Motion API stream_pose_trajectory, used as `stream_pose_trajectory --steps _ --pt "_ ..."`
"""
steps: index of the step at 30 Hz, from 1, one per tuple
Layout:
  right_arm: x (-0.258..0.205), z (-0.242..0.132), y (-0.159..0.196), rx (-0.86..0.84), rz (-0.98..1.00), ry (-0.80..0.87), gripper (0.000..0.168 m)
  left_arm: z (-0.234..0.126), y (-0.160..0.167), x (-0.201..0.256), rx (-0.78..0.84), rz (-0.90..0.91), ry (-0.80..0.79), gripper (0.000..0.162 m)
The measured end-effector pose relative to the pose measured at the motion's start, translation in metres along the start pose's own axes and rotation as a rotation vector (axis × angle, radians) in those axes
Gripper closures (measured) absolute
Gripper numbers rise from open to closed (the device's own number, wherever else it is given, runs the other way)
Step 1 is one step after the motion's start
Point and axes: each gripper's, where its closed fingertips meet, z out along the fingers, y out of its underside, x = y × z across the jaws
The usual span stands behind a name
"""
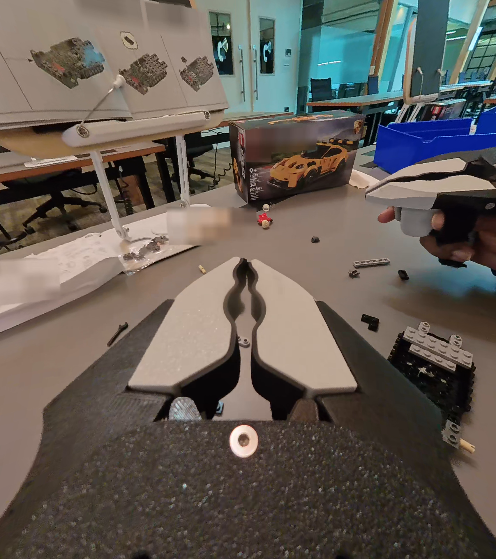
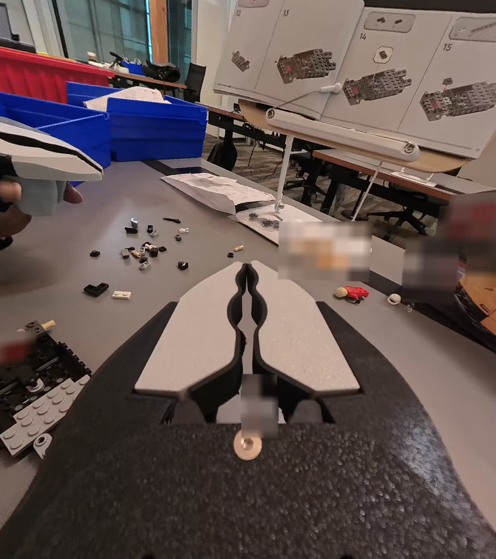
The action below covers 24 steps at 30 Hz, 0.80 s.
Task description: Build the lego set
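A partly built black and grey lego chassis [image 1: 434, 369] lies on the grey table to the right of my left gripper; it also shows in the right wrist view [image 2: 25, 390], at the lower left. My left gripper [image 1: 247, 262] is shut and empty above the table. My right gripper [image 2: 246, 266] is shut and empty too. Each shows in the other's view, held by a hand: the right gripper [image 1: 370, 193] and the left gripper [image 2: 98, 174]. Several small loose pieces [image 2: 143, 248] lie scattered ahead, with a black corner plate [image 2: 96, 289] and a white plate [image 2: 121, 294].
An open instruction booklet [image 2: 392, 69] rests on a white stand at the table's far edge. The lego box [image 1: 295, 154] stands behind. A red minifigure part [image 2: 354, 292] lies near it. Blue bins [image 2: 137, 127] and white paper bags [image 1: 68, 272] sit at the sides. The left gripper's tips are roughly 15 centimetres from the right gripper's.
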Motion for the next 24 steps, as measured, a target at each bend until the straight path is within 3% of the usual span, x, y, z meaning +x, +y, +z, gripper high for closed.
stream_pose_trajectory --steps 10,15,24 --pt "0.012 0.001 -0.005 0.033 -0.043 0.07 0.168 0.008 -0.01 -0.009 0.023 0.112 -0.091 0.162" --pt "0.017 0.004 -0.01 0.049 -0.052 0.092 0.168 0.012 -0.016 -0.002 0.045 0.103 -0.06 0.162" --pt "0.04 0.034 -0.068 0.161 -0.076 0.134 0.168 0.041 -0.059 -0.024 0.134 0.031 -0.095 0.162"
